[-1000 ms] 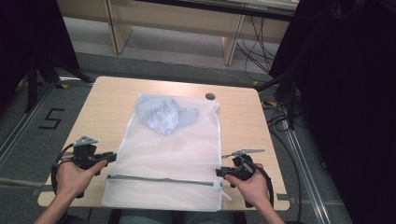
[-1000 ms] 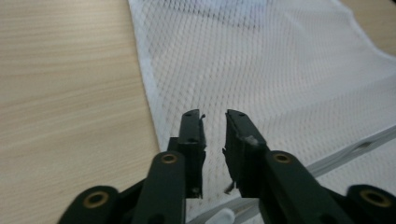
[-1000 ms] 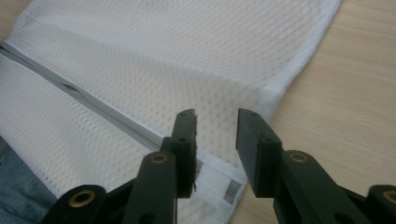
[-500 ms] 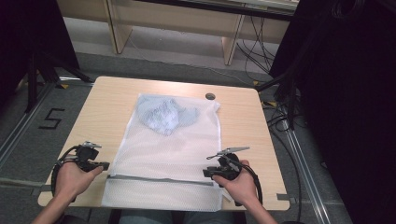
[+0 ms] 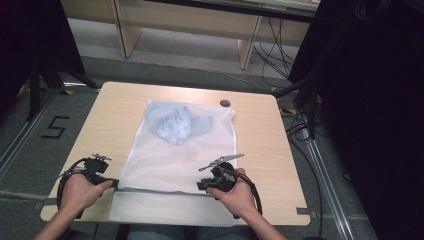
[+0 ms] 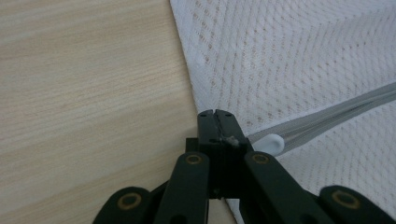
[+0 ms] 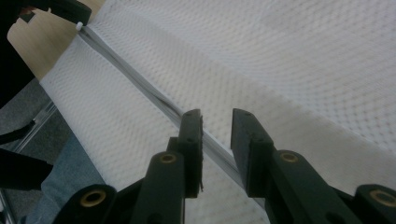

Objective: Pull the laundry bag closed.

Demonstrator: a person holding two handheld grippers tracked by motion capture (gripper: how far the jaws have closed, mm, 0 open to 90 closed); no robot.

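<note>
A white mesh bag lies flat on the wooden table, with a bluish bundle of cloth inside its far end. A grey zipper crosses the bag near the front. My left gripper sits at the bag's left edge, shut on the fabric by the zipper's white end piece. My right gripper hovers over the zipper right of the bag's middle. Its jaws have just been closing and stand apart, with the zipper running under the gap.
A small dark round cap sits in the tabletop past the bag's far right corner. The bag's front strip hangs over the table's near edge. Cables lie on the floor to the right, and a "5" mark to the left.
My right gripper has slid left along the zipper from the bag's right edge toward its middle, with its jaws narrower. The left gripper has stayed at the bag's left edge.
</note>
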